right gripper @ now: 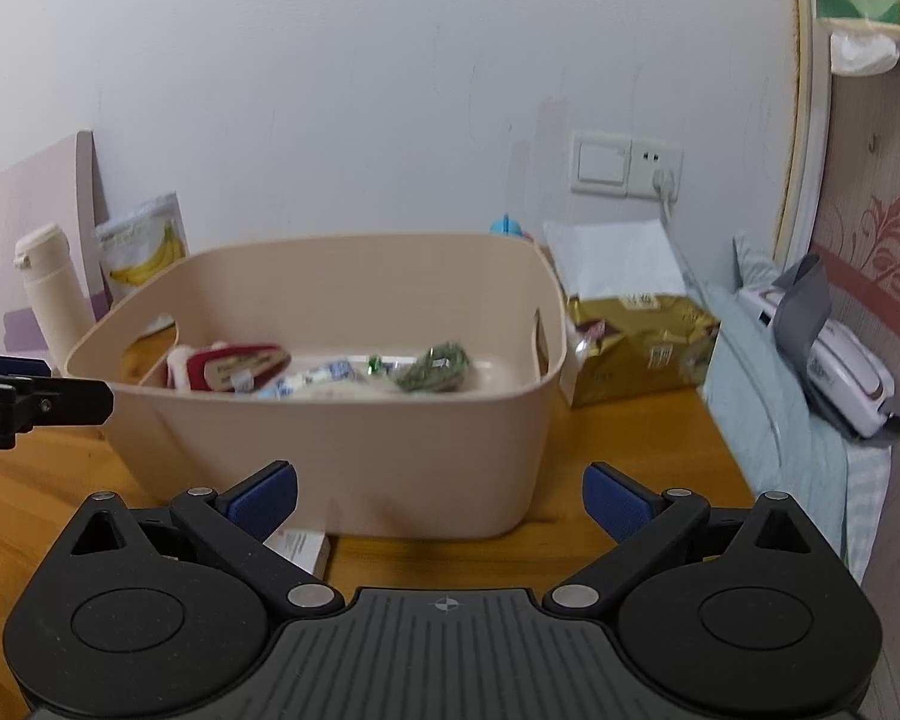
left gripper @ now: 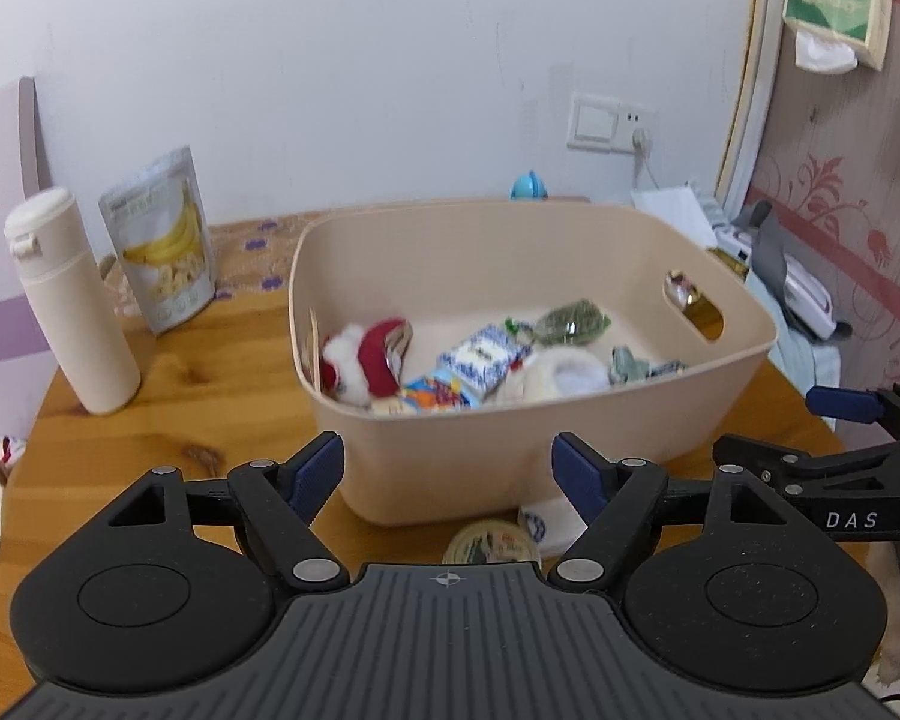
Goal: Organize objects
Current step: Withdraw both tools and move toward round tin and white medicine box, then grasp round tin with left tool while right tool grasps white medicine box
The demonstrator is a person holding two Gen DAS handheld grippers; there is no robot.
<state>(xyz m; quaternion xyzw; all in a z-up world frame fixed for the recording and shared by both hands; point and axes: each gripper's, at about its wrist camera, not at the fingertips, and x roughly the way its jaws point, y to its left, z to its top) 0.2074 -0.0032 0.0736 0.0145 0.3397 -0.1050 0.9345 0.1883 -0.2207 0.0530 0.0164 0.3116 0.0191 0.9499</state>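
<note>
A beige plastic bin (left gripper: 450, 456) stands on the wooden table (left gripper: 168, 396) and holds several small items: a red and white plush (left gripper: 366, 360), a blue and white box (left gripper: 486, 360), a green packet (left gripper: 573, 321). The bin also shows in the right wrist view (right gripper: 342, 456). My left gripper (left gripper: 447, 474) is open and empty in front of the bin's near wall. My right gripper (right gripper: 441, 501) is open and empty, also just short of the bin. A small round tin (left gripper: 491, 543) and a white packet (left gripper: 549, 522) lie on the table under the left gripper.
A cream bottle (left gripper: 69, 300) and a banana chip pouch (left gripper: 159, 240) stand left of the bin. A gold bag (right gripper: 642, 348) lies to its right. A white card (right gripper: 299, 546) lies by the bin's front. A wall socket (right gripper: 627, 171) and cord sit behind.
</note>
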